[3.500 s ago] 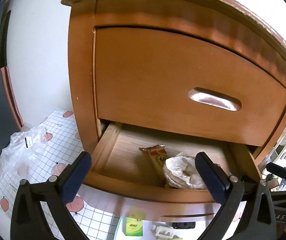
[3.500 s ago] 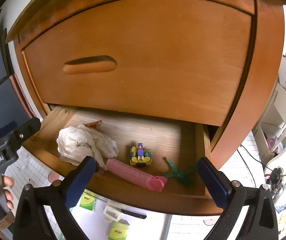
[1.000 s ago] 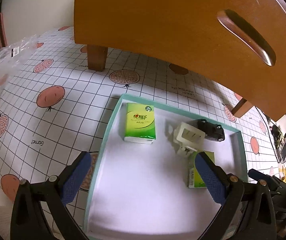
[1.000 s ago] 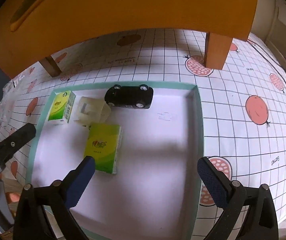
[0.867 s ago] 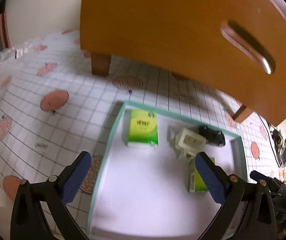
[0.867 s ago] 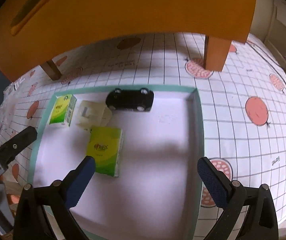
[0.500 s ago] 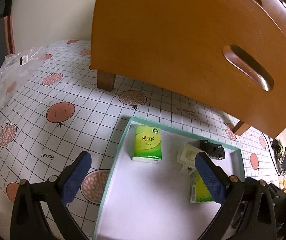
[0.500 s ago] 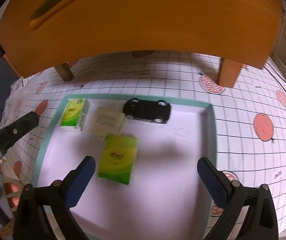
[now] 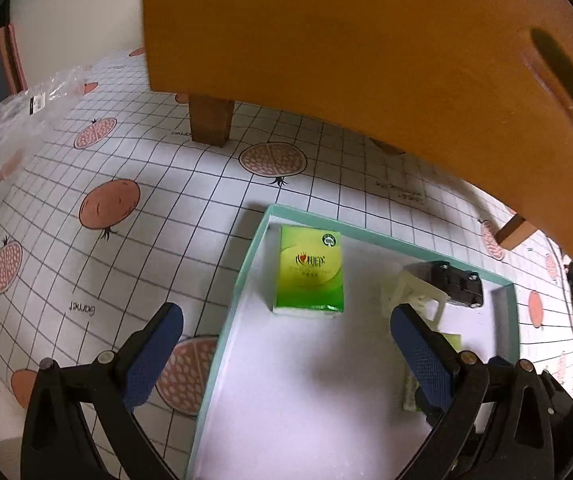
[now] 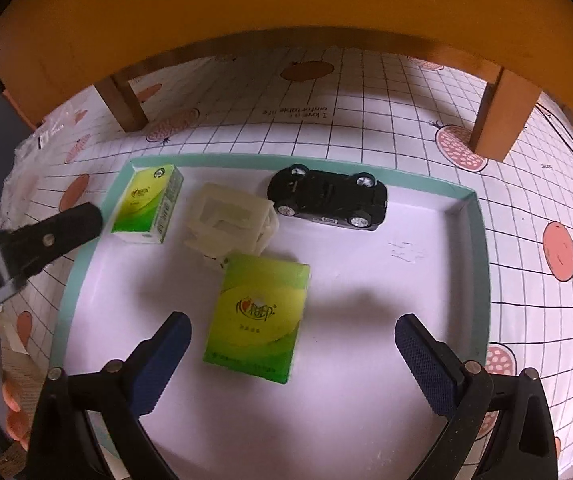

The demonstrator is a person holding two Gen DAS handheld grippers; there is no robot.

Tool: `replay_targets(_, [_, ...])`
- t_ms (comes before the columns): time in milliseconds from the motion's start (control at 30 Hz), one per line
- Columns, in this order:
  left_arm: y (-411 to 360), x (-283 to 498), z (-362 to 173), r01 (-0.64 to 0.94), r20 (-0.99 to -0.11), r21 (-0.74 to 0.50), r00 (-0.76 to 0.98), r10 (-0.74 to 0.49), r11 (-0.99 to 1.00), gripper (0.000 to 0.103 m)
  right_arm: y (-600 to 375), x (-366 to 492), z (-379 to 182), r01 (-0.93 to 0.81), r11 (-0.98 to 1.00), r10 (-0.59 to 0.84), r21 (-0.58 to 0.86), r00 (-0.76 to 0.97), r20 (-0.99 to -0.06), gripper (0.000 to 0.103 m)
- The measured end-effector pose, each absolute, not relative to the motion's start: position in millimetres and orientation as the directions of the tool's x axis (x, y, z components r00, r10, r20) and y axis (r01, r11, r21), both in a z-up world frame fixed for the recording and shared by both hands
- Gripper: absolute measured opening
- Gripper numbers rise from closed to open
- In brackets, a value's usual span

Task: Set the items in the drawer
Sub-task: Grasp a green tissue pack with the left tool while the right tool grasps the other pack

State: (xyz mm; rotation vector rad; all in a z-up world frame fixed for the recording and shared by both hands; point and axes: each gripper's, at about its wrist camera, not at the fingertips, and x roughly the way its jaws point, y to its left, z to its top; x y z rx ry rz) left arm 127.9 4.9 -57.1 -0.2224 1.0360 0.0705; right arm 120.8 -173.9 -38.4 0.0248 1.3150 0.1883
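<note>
**Right wrist view: four items in the tray, both grippers empty**

Right wrist view: the right gripper hangs over a shallow white tray with a teal rim, jaws spread wide and holding nothing. Just above its blue pads, at frame centre, lies a green tissue pack, flat, label up, tilted slightly. Above it sits a cream plastic part, touching or nearly touching the pack's top edge. At upper left of the tray a second green tissue pack lies against the rim corner. A black toy car rests on its side along the far rim, wheels facing the camera. The wooden drawer front fills the top of the frame.

In the left wrist view the left gripper is likewise open and empty, straddling the tray's left rim. A clear plastic bag lies at upper left on the pomegranate-print grid mat.
</note>
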Motion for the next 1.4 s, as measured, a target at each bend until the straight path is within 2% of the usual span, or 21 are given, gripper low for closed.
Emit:
replay_targets(167, [-4,148,-62,-0.133,-0.871,-0.073,0.491,0.002,0.988,0.103,-168,122,-44,-0.141,0.984,0.141,0.111,0.229,-0.963,0.103])
replay_targets(233, [-6,152,-65,-0.128,-0.876,-0.064,0.483,0.006,0.99,0.098,-166,121,-44,-0.145,0.983,0.144,0.113,0.225,-0.964,0.1])
replay_targets(300, [-7,157,-69,-0.126,-0.882,-0.053,0.471,0.013,0.991,0.085,-166,122,-45,-0.146,0.983,0.145,0.114,0.224,-0.964,0.095])
replay_targets(467, [-14,165,-74,-0.095,-0.886,-0.033,0.464,0.015,0.995,0.081,-165,122,-44,-0.138,0.983,0.152,0.123,0.222,-0.963,0.093])
replay_targets(567, [-17,170,-76,-0.085,-0.887,-0.01,0.46,0.03,0.996,0.081,-164,122,-43,-0.136,0.983,0.154,0.127,0.218,-0.964,0.085])
replay_targets(667, [-14,172,-77,-0.1,-0.888,-0.004,0.458,0.042,0.995,0.072,-164,122,-44,-0.136,0.983,0.15,0.123,0.212,-0.966,0.08])
replay_targets(733, [-12,172,-76,-0.107,-0.886,-0.015,0.462,0.037,0.994,0.07,-164,122,-45,-0.135,0.983,0.147,0.121,0.207,-0.967,0.069])
replay_targets(933, [-15,169,-65,-0.097,-0.863,-0.028,0.504,0.025,0.995,0.068,-164,123,-46,-0.137,0.984,0.14,0.114,0.198,-0.97,0.05])
replay_targets(1067, [-20,173,-68,-0.061,-0.87,-0.049,0.493,-0.013,0.997,0.067,-163,123,-46,-0.141,0.984,0.138,0.112,0.193,-0.971,0.05])
replay_targets(1167, [-20,175,-75,-0.059,-0.882,-0.077,0.469,-0.04,0.995,0.06,-164,123,-46,-0.14,0.983,0.141,0.115,0.189,-0.972,0.05])
replay_targets(1400, [-15,181,-85,-0.064,-0.893,-0.106,0.446,-0.066,0.992,0.056,-164,123,-45,-0.138,0.983,0.143,0.118,0.184,-0.973,0.05])
